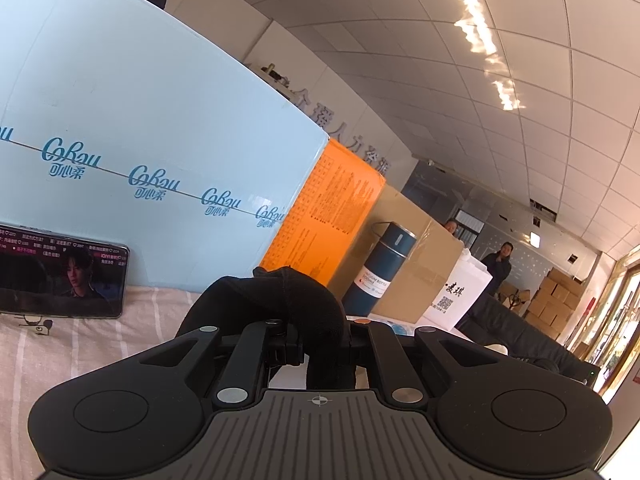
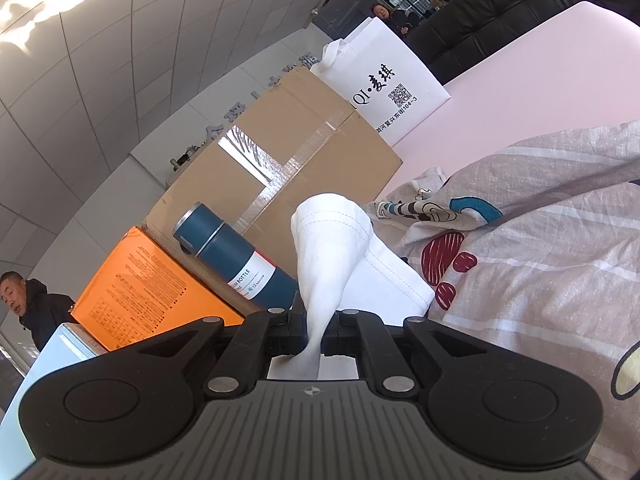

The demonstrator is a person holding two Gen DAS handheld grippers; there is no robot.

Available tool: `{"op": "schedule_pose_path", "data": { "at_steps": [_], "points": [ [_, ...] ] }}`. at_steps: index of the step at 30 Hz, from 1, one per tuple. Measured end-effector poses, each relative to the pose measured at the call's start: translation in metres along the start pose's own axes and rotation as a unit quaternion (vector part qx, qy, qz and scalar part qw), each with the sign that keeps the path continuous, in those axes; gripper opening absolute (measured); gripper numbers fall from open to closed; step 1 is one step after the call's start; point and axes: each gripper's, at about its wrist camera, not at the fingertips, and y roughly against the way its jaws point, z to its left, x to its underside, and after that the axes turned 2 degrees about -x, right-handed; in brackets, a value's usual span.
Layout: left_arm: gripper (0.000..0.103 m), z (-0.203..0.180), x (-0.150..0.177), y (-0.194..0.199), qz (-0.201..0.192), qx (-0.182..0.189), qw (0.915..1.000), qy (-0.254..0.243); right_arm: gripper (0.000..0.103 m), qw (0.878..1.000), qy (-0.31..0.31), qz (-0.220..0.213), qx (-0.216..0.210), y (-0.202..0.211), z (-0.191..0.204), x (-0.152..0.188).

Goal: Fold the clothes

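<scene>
Meanwhile, left tool is clamped on black cloth, right tool on white cloth.

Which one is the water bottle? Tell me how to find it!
Look along the row of boxes at the back edge of the bed. Between the orange box and the big brown cardboard box is the bottle. It is the only round thing there: dark blue, with a white label band.

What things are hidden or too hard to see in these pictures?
- Left wrist view: black cloth below the left gripper, hidden by the gripper body.
- Right wrist view: the white cloth end, covered by the right gripper.
- Blue bottle: label print too small.
</scene>
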Motion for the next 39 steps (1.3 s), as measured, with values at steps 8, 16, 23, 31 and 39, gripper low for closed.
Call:
{"op": "schedule_pose_path", "data": {
  "at_steps": [8,16,23,31,39],
  "points": [
    [0.010,0.0000,-0.0003,-0.0001,0.000,0.000,1.0000,-0.001,0.005,1.000,0.004,-0.001,0.000,0.0004,0.0009,0.0001],
    [0.010,0.0007,-0.0004,-0.0016,0.000,-0.001,1.0000,0.000,0.005,1.000,0.006,-0.002,0.001,0.0002,0.0004,0.0003],
    [0.010,0.0007,-0.0004,-0.0013,-0.001,-0.001,1.0000,-0.002,0.005,1.000,0.009,-0.004,0.003,0.0006,-0.0004,0.0009],
    [0.010,0.0010,0.0002,-0.0011,-0.002,-0.001,1.0000,-0.004,0.005,1.000,0.019,-0.007,0.007,0.0008,0.0014,0.0023],
    [0.010,-0.0015,-0.0019,0.0032,-0.011,-0.001,0.9999,-0.007,0.005,1.000,0.024,-0.014,0.002,0.0041,0.0041,0.0013]
  ]
}}
